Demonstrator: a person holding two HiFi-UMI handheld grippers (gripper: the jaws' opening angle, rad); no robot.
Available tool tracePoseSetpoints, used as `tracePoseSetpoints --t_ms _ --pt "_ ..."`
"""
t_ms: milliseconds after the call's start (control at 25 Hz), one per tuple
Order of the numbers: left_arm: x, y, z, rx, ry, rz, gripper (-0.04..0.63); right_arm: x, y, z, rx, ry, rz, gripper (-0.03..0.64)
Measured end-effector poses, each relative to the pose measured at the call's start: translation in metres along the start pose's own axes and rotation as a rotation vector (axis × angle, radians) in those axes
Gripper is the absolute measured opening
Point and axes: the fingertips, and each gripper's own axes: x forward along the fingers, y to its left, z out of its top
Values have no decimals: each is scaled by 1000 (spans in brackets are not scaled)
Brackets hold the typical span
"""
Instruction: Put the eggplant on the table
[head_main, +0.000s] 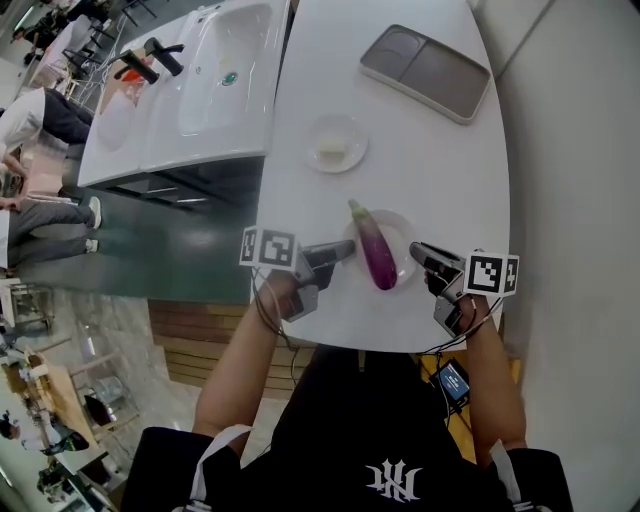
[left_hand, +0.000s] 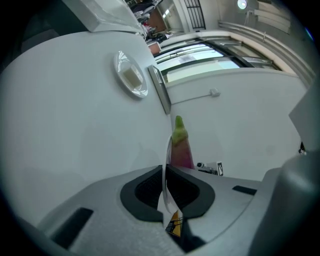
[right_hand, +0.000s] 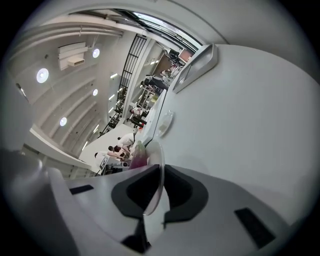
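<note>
The long purple eggplant (head_main: 377, 250) with a green cap lies on a small round clear plate (head_main: 398, 230) near the edge of the white worktop (head_main: 430, 150). Our left gripper (head_main: 347, 250) and right gripper (head_main: 417, 250) have jaws clamped on opposite rims; we should tilt both together, slowly, so it slides off gently.

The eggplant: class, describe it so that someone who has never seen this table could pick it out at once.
On the white table, find the plate at the near edge, its rim clamped by the left claw and the right claw. The eggplant lies on it: long, purple, with a green stem end, unlike the pale lump on the dish farther back.
</note>
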Motion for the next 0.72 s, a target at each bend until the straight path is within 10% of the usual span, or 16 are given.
tracePoseSetpoints --t_ms 720 --pt "14 43 1 240 168 304 43 25 -39 -14 -111 150 -223 28"
